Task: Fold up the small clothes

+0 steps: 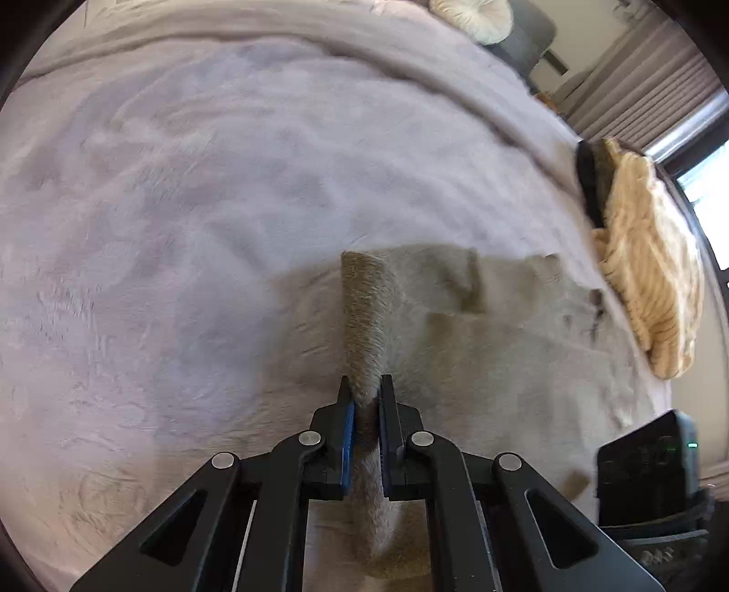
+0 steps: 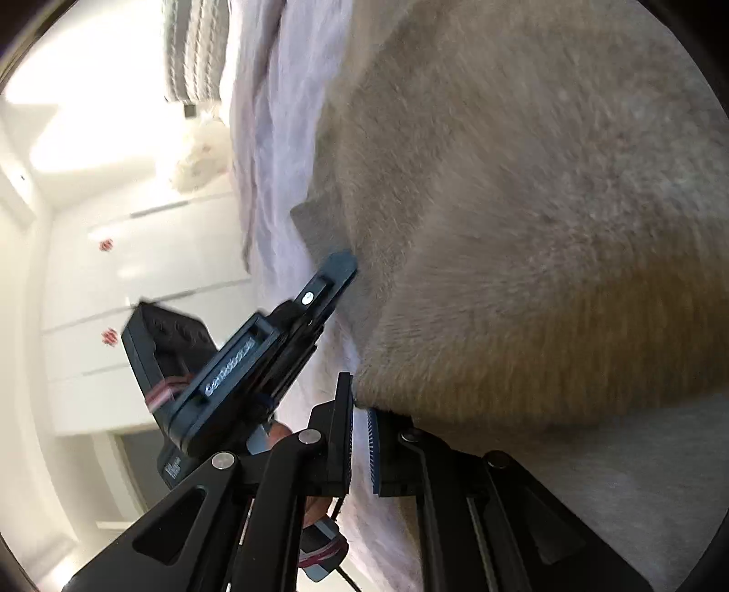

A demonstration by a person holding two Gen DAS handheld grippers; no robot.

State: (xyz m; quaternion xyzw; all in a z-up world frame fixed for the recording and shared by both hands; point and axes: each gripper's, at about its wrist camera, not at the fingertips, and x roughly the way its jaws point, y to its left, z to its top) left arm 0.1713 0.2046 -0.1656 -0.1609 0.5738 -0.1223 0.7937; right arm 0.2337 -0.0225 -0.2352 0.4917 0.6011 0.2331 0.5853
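Garment (image 1: 455,328) spread on the bed blanket (image 1: 182,227), right of centre in the left wrist view. One fold of it rises between the fingers of the left gripper (image 1: 367,400). Pile of folded clothes (image 1: 647,264) lies to the right, at the bed edge, apart from the garment. Round cushion (image 1: 474,16) sits far behind. In the right wrist view, right gripper (image 2: 360,410) sits at the garment's edge, left gripper just beyond it

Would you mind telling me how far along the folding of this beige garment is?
Early stage. The left claw is shut on a fold of the beige garment, lifting it off the fluffy blanket. The right claw sits at another edge, grip unclear. No finished fold shows; folding and flattening remain.
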